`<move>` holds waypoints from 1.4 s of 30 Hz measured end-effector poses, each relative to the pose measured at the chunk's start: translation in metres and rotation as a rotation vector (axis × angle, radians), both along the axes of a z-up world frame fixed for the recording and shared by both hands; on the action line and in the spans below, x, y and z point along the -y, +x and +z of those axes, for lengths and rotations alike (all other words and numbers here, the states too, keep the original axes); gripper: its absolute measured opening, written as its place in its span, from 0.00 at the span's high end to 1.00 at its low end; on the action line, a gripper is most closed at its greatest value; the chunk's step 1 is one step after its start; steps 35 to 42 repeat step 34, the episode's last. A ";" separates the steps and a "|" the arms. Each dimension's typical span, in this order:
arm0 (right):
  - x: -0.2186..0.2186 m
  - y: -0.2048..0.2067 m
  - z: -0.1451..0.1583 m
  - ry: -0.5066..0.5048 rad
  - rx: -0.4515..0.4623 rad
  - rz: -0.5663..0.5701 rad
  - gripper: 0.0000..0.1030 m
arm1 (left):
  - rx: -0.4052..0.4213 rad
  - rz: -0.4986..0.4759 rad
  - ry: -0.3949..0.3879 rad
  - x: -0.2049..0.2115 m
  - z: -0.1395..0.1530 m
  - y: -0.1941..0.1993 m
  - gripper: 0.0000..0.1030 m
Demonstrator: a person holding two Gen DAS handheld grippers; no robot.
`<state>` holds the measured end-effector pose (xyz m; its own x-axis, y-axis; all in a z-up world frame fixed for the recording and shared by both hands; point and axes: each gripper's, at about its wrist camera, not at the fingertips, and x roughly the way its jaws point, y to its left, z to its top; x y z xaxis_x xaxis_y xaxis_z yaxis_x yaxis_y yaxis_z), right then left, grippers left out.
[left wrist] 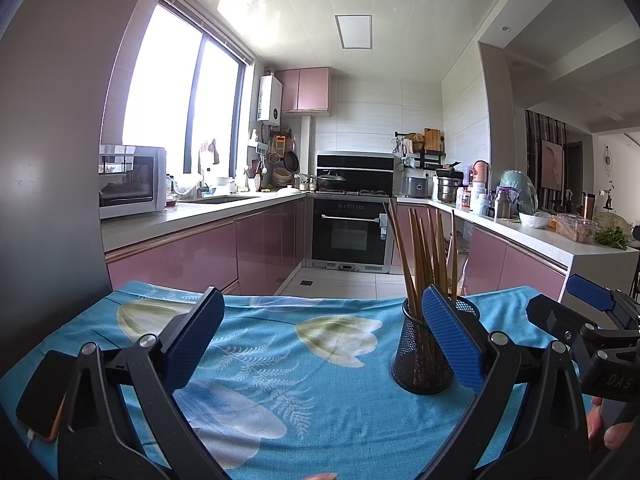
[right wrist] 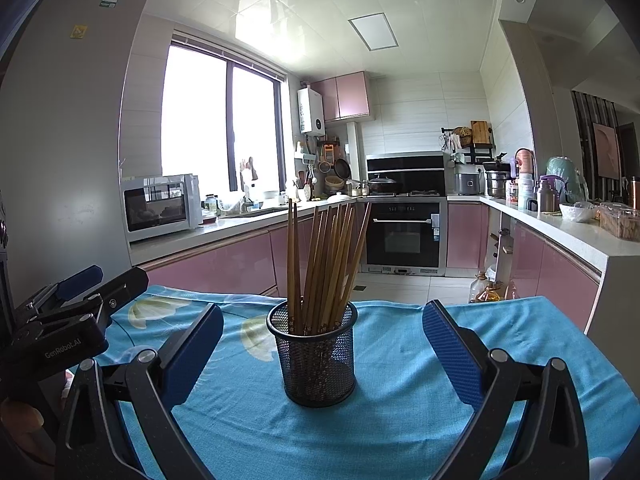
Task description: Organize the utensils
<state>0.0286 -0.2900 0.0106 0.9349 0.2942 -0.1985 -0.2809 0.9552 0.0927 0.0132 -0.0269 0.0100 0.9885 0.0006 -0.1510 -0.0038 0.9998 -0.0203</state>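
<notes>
Chopsticks point(right wrist: 320, 264) are all standing bundled in the mesh holder point(right wrist: 314, 356), sitting dead centre on the blue tablecloth point(right wrist: 400, 420) at 12 o'clock from the right gripper point(right wrist: 323, 354). It's hanging wide open, gripping nothing. Left gripper point(left wrist: 323, 344) too, holder at its 1 o'clock. Looks sorted to me.

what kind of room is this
A home kitchen, most likely: a built-in oven under a stove, a microwave on the counter, and pink cabinets lining the walls.
</notes>
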 end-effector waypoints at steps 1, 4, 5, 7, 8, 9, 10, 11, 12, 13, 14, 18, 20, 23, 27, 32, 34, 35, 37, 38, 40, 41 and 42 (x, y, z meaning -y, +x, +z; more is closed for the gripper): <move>0.000 0.000 0.000 0.000 0.000 -0.001 0.06 | 0.001 0.000 0.000 0.000 0.000 0.000 0.05; 0.000 0.000 0.000 0.000 0.000 -0.001 0.06 | -0.003 0.001 -0.001 0.001 -0.001 0.000 0.05; 0.000 0.000 0.000 0.001 0.002 -0.002 0.06 | -0.004 0.000 -0.002 0.000 -0.001 0.001 0.05; 0.000 0.000 0.000 0.001 -0.001 -0.002 0.06 | -0.004 0.001 -0.003 0.001 -0.002 0.000 0.05; 0.001 0.001 0.000 0.002 -0.002 -0.002 0.06 | -0.005 0.000 -0.004 0.002 -0.002 0.000 0.05; 0.001 0.001 -0.001 0.003 -0.003 -0.001 0.06 | -0.006 -0.001 -0.004 0.002 -0.002 0.000 0.05; 0.001 0.001 -0.001 0.003 -0.003 -0.002 0.06 | -0.006 -0.001 -0.005 0.001 -0.003 0.000 0.05; 0.001 0.001 -0.001 0.003 -0.004 -0.002 0.06 | -0.006 0.000 -0.005 0.001 -0.003 0.001 0.05; 0.001 0.001 -0.001 0.003 -0.004 -0.002 0.06 | -0.007 0.000 -0.005 0.001 -0.003 0.000 0.05; 0.001 0.001 -0.001 0.003 -0.004 -0.002 0.06 | -0.007 -0.001 -0.004 0.001 -0.003 0.000 0.05; 0.001 0.001 -0.001 0.002 -0.003 -0.003 0.06 | -0.007 -0.001 -0.003 0.001 -0.003 0.001 0.05; 0.001 0.002 -0.002 0.004 -0.003 -0.001 0.06 | -0.007 0.000 0.000 0.002 -0.004 0.001 0.05; 0.000 0.002 -0.002 0.001 -0.003 -0.001 0.06 | -0.004 0.003 0.002 0.003 -0.004 0.000 0.05; 0.000 0.002 -0.002 0.001 -0.005 0.001 0.06 | -0.005 0.006 0.003 0.003 -0.004 0.000 0.05; 0.000 0.002 -0.002 -0.008 -0.011 0.005 0.06 | -0.022 0.005 -0.002 0.002 -0.005 0.003 0.05; 0.016 0.018 -0.010 -0.046 -0.101 -0.052 0.06 | -0.115 0.015 -0.020 -0.007 -0.010 0.016 0.05; 0.027 0.036 -0.020 -0.099 -0.198 -0.106 0.06 | -0.172 0.019 -0.016 -0.013 -0.015 0.025 0.05; 0.027 0.036 -0.020 -0.099 -0.198 -0.106 0.06 | -0.172 0.019 -0.016 -0.013 -0.015 0.025 0.05; 0.027 0.036 -0.020 -0.099 -0.198 -0.106 0.06 | -0.172 0.019 -0.016 -0.013 -0.015 0.025 0.05; 0.027 0.036 -0.020 -0.099 -0.198 -0.106 0.06 | -0.172 0.019 -0.016 -0.013 -0.015 0.025 0.05; 0.027 0.036 -0.020 -0.099 -0.198 -0.106 0.06 | -0.172 0.019 -0.016 -0.013 -0.015 0.025 0.05; 0.027 0.036 -0.020 -0.099 -0.198 -0.106 0.06 | -0.172 0.019 -0.016 -0.013 -0.015 0.025 0.05; 0.027 0.036 -0.020 -0.099 -0.198 -0.106 0.06 | -0.172 0.019 -0.016 -0.013 -0.015 0.025 0.05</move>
